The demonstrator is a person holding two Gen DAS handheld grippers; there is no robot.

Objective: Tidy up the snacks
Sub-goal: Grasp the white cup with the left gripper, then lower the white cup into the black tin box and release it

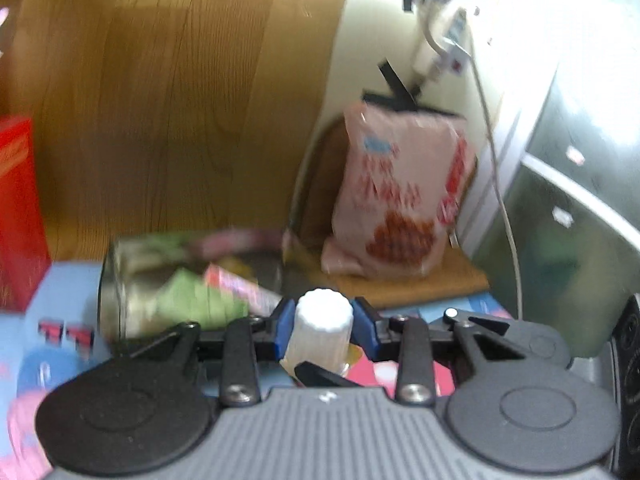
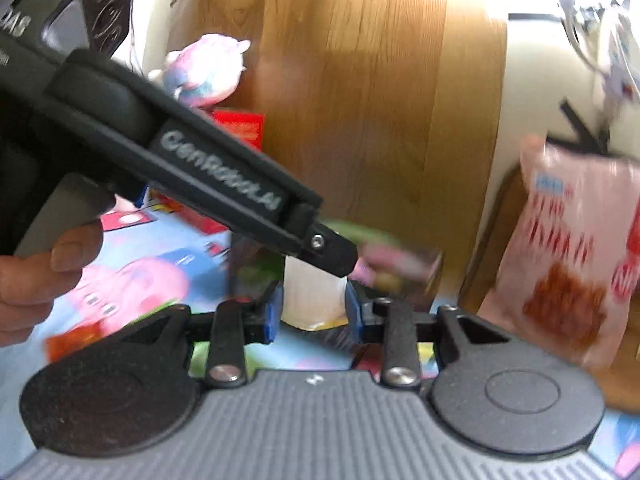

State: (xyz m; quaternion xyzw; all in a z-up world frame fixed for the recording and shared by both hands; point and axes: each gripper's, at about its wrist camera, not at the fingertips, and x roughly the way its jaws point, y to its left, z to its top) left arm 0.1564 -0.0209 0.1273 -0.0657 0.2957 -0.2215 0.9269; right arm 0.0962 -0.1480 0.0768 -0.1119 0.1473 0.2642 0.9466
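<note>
A small white ribbed bottle [image 1: 322,330] stands between the blue pads of my left gripper [image 1: 323,326], which is shut on it. In the right wrist view the same white bottle [image 2: 314,294] sits between the blue pads of my right gripper [image 2: 314,304], which is also shut on it, with the left gripper's black body [image 2: 224,188] crossing above. Behind lies a clear container [image 1: 168,280] on its side with green and pink snack packets inside. A pink snack bag [image 1: 400,196] leans upright against the wall; it also shows in the right wrist view [image 2: 576,248].
A red box [image 1: 18,216] stands at the left; it also shows in the right wrist view [image 2: 240,128]. A cartoon-print mat [image 1: 52,320] covers the surface. A plush toy [image 2: 204,70] sits at the back. A wooden panel [image 1: 180,100] and a white cable [image 1: 496,160] stand behind.
</note>
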